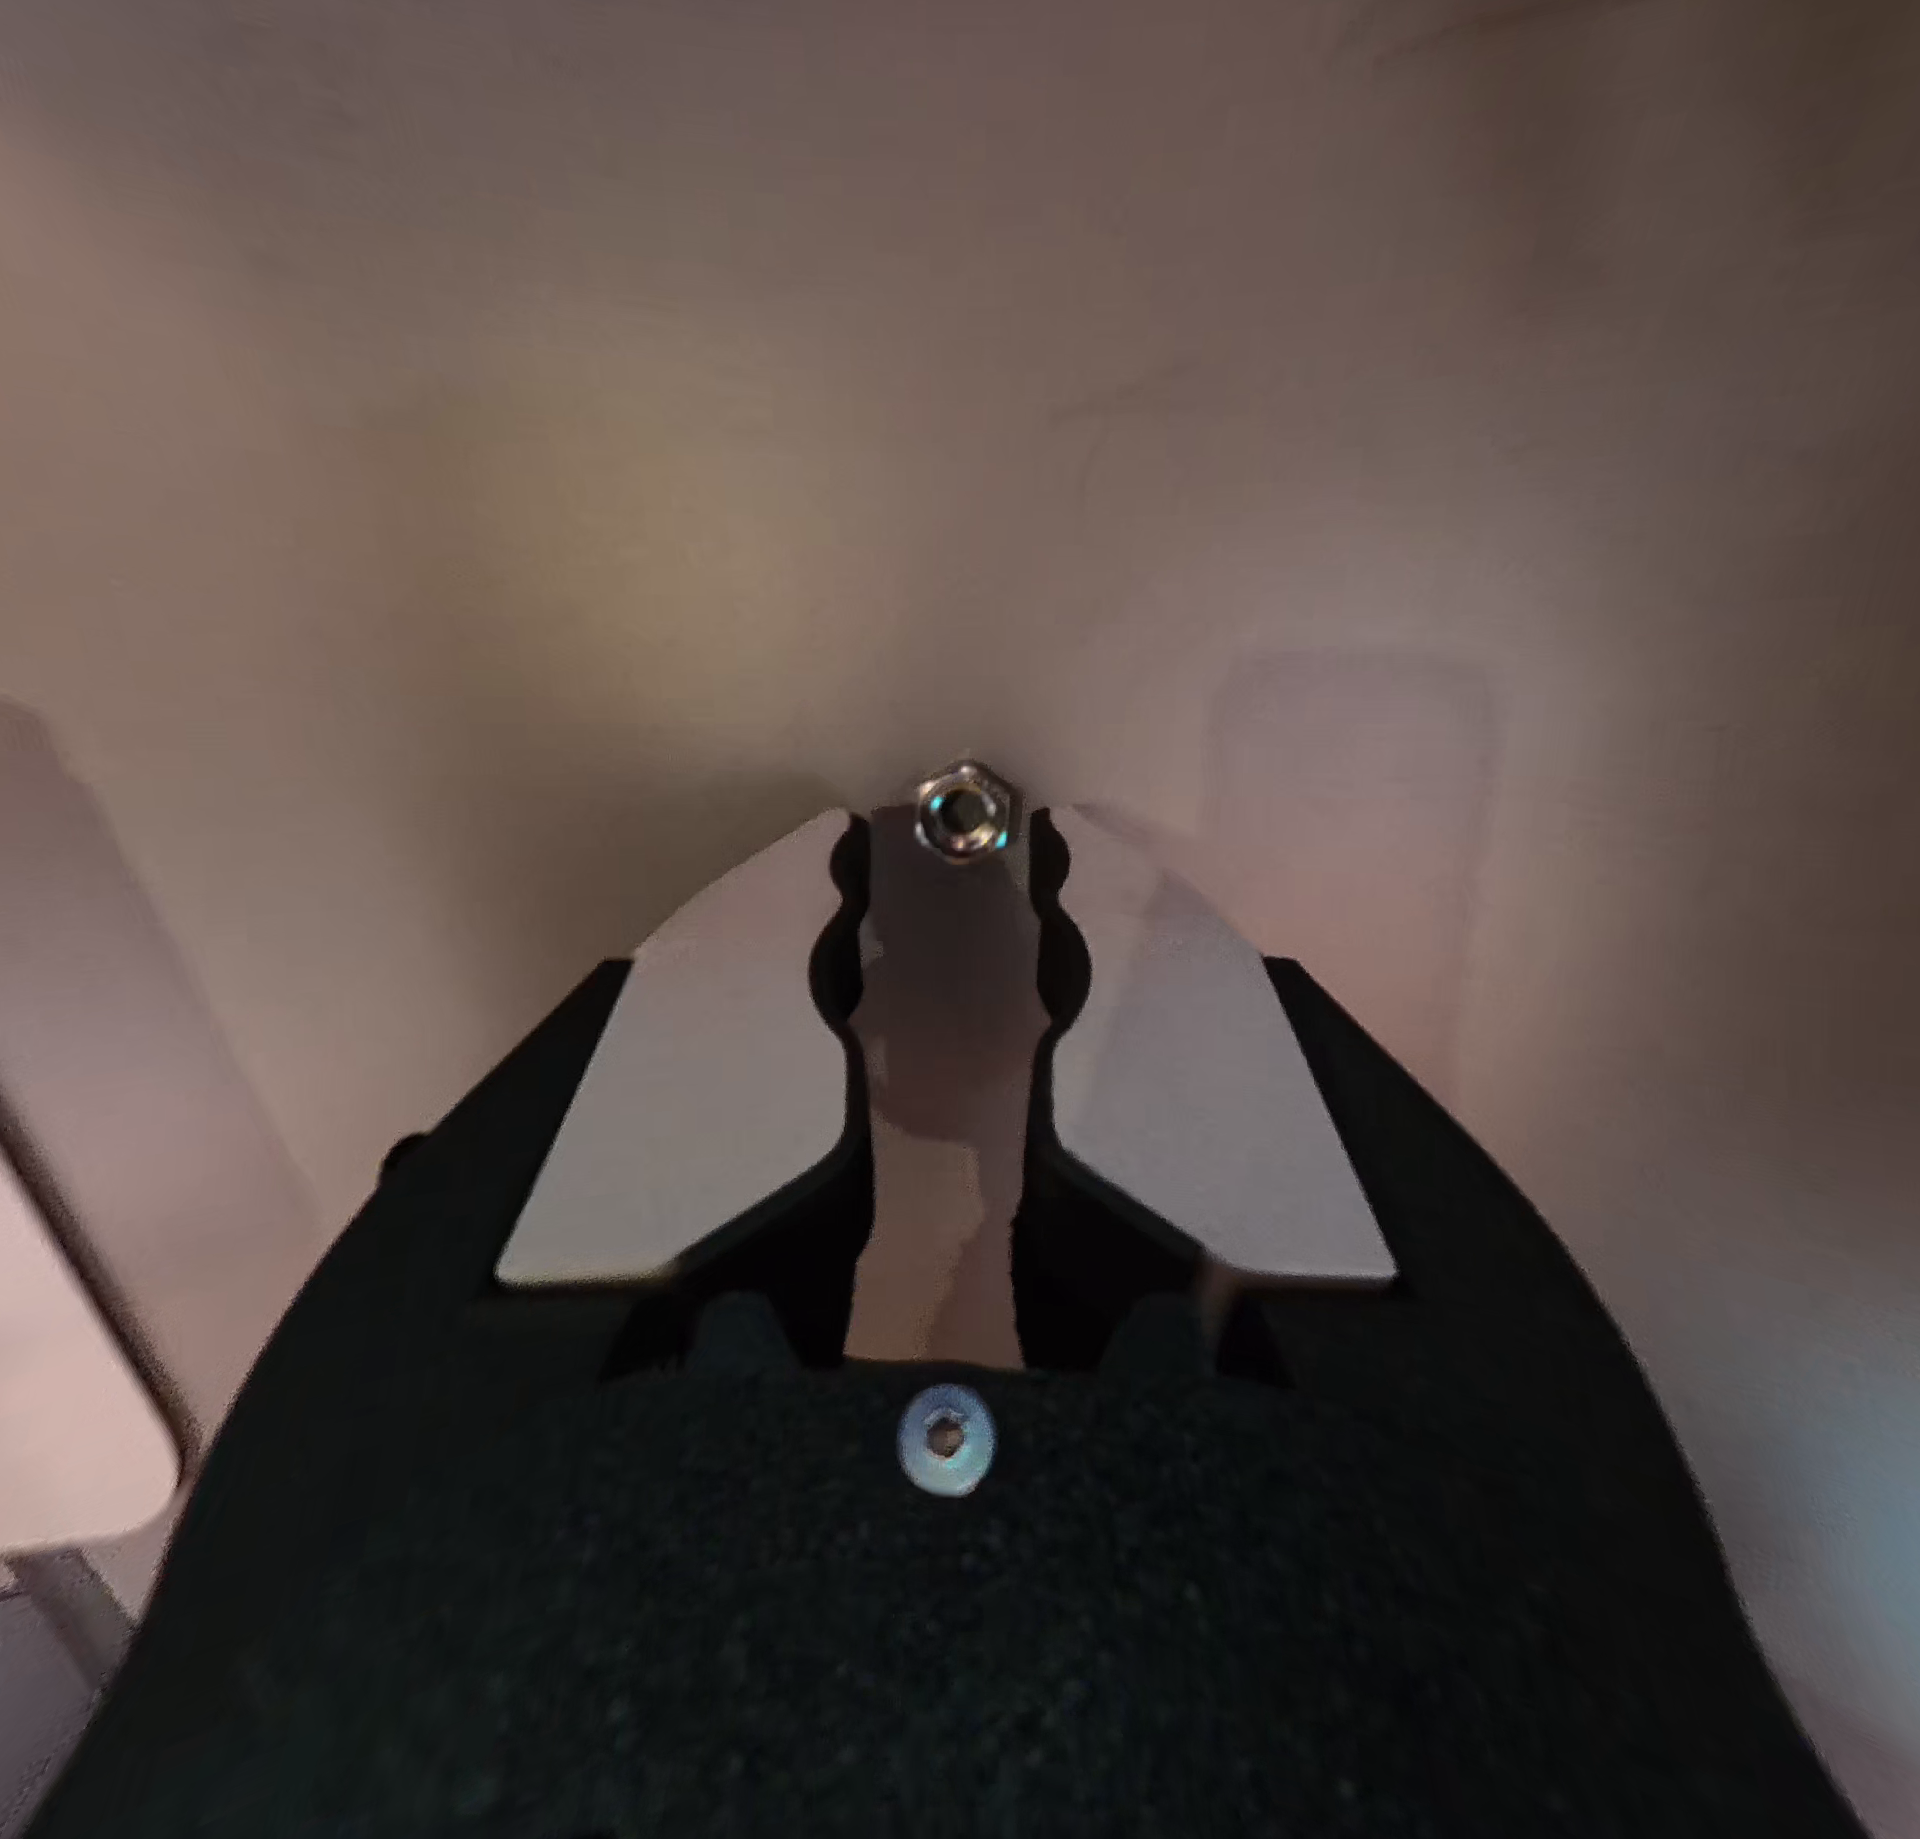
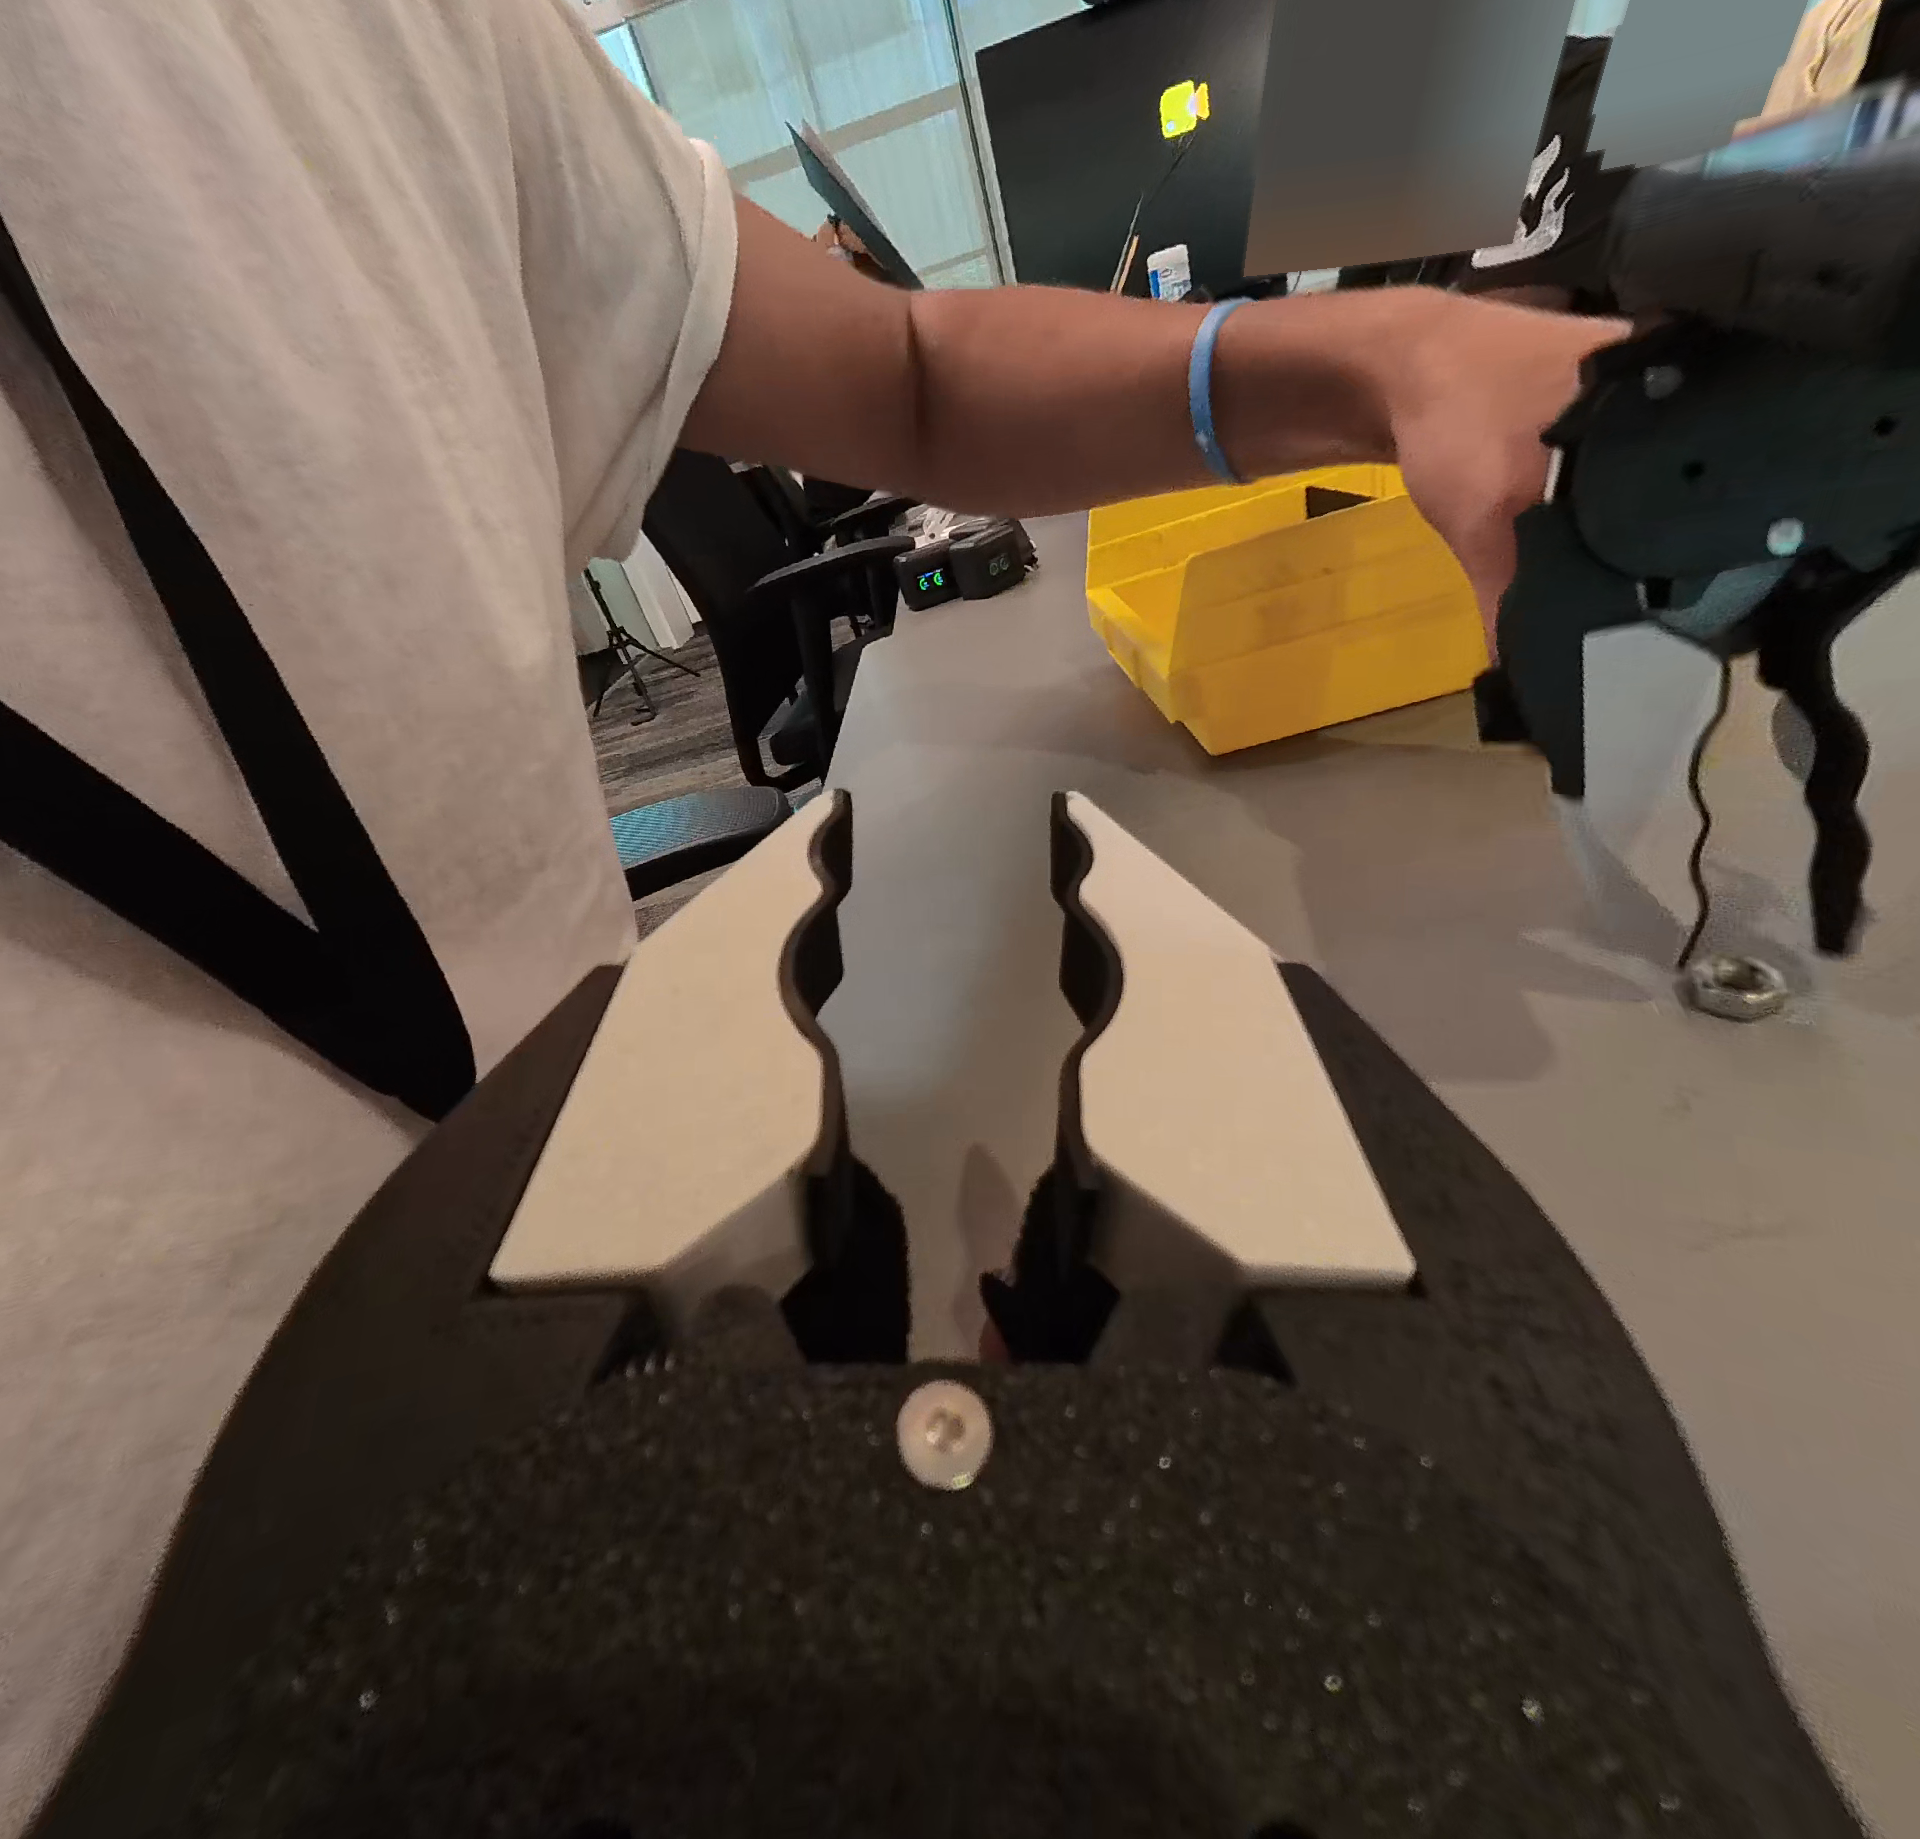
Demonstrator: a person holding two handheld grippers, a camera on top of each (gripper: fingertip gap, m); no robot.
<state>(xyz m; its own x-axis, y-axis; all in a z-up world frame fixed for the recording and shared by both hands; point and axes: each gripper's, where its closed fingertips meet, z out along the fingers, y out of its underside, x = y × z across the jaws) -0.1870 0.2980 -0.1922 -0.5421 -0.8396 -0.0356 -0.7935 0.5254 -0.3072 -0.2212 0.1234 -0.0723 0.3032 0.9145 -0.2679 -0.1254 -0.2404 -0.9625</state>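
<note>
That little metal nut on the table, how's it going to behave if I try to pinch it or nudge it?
The hex nut looks like rigid, shiny metal, so probably slippery between pads. Lying flat on the table, it should slide rather than roll. Being low, it may be awkward to pinch.

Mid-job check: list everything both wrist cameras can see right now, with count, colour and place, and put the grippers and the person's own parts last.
hex nut: one, silver, on the table between the left gripper's open fingertips, not clamped
table: one, grey, under both grippers
bin: one, yellow, far side of the table
office chair: one, black, left of the table
monitor: one, black, behind the bin
left gripper: one, black with pale fingers, open over the nut
right gripper: one, same build, open, nothing between its fingers
left forearm: one, blue wristband, reaching across
</note>
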